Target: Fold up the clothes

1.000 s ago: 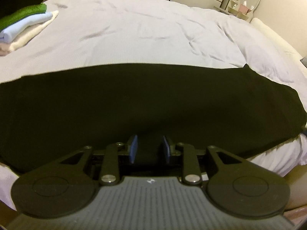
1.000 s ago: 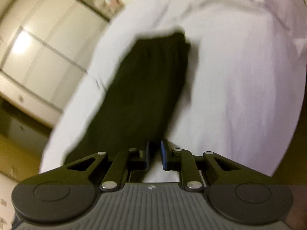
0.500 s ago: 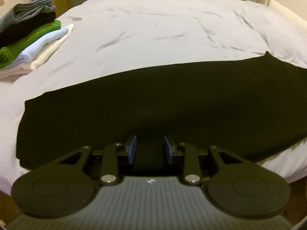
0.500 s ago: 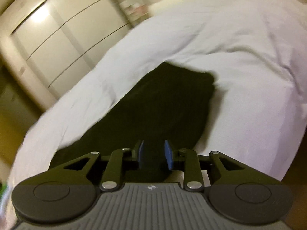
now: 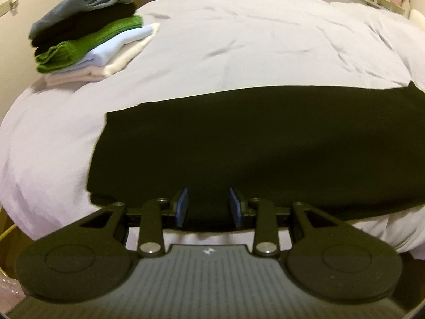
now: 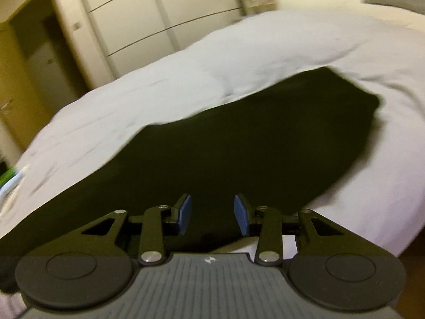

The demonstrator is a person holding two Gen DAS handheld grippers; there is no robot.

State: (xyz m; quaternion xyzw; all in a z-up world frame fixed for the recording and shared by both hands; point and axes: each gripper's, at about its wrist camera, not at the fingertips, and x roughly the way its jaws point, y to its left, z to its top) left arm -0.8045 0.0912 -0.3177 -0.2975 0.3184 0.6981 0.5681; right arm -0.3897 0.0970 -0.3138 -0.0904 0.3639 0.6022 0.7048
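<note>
A long black garment lies folded flat across the near side of the white bed. In the left wrist view my left gripper hovers over the garment's near edge, close to its left end. Its jaws are opening, the blue pads stand apart, and only flat cloth shows behind the gap. In the right wrist view the same black garment stretches away to the upper right. My right gripper sits above its near edge. Its jaws are opening too, and nothing is pinched between the pads.
A stack of folded clothes, grey, black, green, pale blue and cream, sits at the bed's far left corner; its edge shows as the stack. Wardrobe doors stand beyond the bed. The bed's front edge drops away just under both grippers.
Both pairs of pads have spread wider. The left view has swung so the garment's left end and the stack show fully. The right gripper has rolled level and pulled back from the garment.
</note>
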